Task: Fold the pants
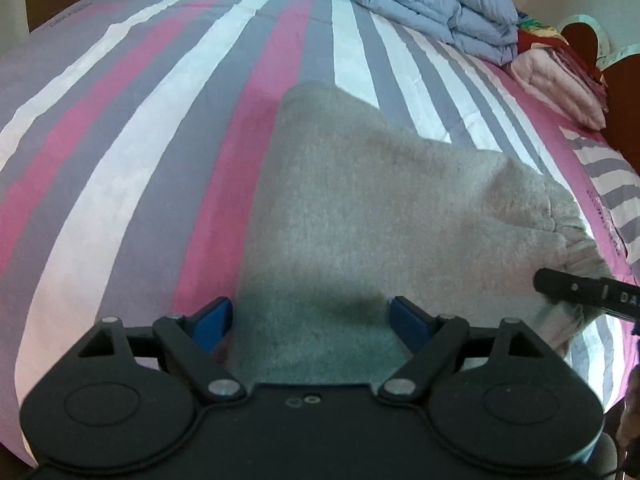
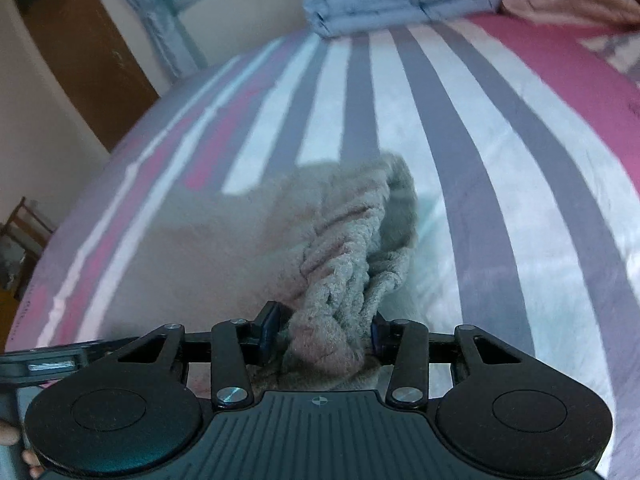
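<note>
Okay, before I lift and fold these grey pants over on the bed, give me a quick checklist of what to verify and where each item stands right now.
1. Right hand-held gripper has cloth: ok, closed on the bunched waistband of the grey pants.
2. Left hand-held gripper has cloth: not ok, jaws wide open over the pants, pads not pressing.
3. Pants lying flat: not ok, bunched at the right grip.
4. Room on the striped bedsheet to fold toward: ok, the sheet around the pants is bare.
5. Folded blue duvet and pink pile out of the way: ok, far at the bed's end.
6. Grip holds all layers: cannot tell.
</note>
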`<state>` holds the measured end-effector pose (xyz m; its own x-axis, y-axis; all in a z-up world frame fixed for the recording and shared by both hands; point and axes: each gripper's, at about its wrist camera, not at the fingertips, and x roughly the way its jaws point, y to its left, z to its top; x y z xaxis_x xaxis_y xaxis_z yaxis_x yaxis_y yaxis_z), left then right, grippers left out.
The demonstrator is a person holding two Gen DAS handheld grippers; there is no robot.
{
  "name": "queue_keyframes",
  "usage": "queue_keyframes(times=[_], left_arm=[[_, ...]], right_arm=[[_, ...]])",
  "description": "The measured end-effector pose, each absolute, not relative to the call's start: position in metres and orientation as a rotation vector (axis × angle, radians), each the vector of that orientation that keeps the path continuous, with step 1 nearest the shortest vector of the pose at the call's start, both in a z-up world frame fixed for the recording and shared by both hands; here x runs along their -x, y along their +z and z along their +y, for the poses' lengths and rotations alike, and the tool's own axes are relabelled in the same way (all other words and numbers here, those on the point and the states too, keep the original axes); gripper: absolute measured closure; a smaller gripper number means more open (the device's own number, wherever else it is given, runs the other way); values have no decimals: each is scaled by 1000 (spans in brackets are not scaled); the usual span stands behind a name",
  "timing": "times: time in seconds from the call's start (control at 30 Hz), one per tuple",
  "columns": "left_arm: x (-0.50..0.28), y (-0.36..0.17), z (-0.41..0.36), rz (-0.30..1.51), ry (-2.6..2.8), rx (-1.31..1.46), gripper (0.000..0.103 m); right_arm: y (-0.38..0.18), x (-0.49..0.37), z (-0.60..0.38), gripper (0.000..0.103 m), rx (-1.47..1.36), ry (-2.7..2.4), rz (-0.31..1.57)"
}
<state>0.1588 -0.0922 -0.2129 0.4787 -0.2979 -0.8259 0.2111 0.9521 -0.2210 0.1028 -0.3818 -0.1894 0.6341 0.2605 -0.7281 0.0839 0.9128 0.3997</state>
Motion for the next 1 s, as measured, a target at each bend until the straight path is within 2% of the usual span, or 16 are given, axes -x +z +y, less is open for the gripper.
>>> queue_keyframes(times=[0.07,0.13,0.33,0.4,0.57,0.63,0.67,0.7,0.87,1.0], left_arm=[[-159,-214,-90,1030,-309,99,24],[-159,-214,-90,1029,-306,99,24],[-156,-215,-86,1014,-282,117,24],[-156,-216,-85,1014,-271,121,24],[-156,-219,-86,1028,-274,118,20],[-158,-220,-87,1028,-270,107,18],[-158,-219,-86,1033,-270,114,20],[-159,-217,-85,1034,-271,122,27],[-160,-188,-82,954,-292,107,29],[-174,-170,-93,927,-336,92,31]], right_arm=[[-198,-105,-387,53,-448,89,900],[-197,-105,-393,53,-508,92,894],[-158,-106,-379,61,-429,184,716],[-157,-102,-378,61,-410,223,669],[-219,-109,-415,61,-566,132,846],[-229,-104,-426,54,-654,125,858],[-227,-102,-428,50,-660,120,853],[-222,-101,-428,45,-640,108,855],[-185,-88,-425,45,-463,10,793],[-155,-85,-407,45,-436,38,702]])
